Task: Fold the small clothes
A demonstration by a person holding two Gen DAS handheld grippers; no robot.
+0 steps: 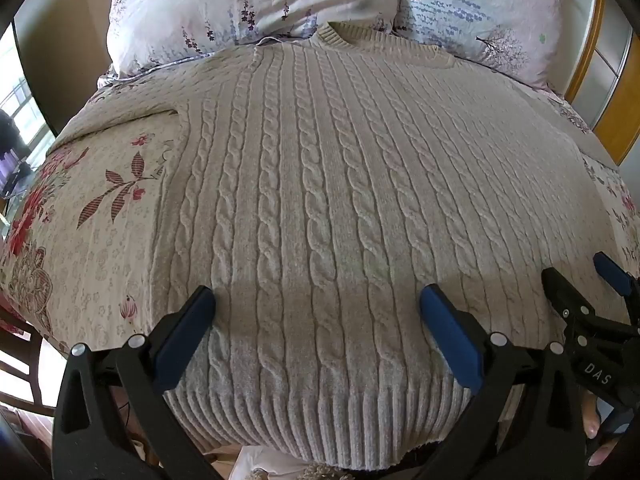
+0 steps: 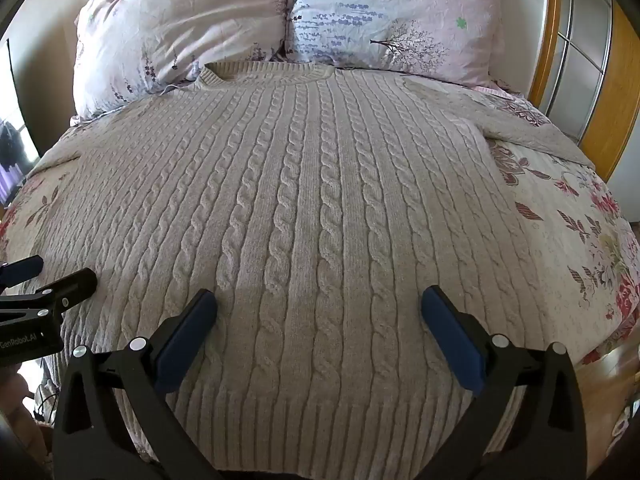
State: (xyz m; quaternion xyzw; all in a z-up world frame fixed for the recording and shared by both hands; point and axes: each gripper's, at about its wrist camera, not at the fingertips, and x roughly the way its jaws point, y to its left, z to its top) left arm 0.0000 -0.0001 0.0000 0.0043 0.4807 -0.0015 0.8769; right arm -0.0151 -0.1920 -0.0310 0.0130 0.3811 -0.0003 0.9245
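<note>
Ribbed hem of the cream cable-knit sweater [image 1: 320, 208] lies beneath the spread left gripper [image 1: 318, 300] and spread right gripper [image 2: 320, 300], flat on the floral quilted bedspread [image 1: 100, 216], no fold yet made.

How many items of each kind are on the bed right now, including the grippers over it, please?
Cable-knit sweater: 1
Pillows: 2, a left pillow and a right pillow
Floral bedspread: 1
Grippers: 2, the left gripper and the right gripper, both open above the hem
Total: 6
</note>
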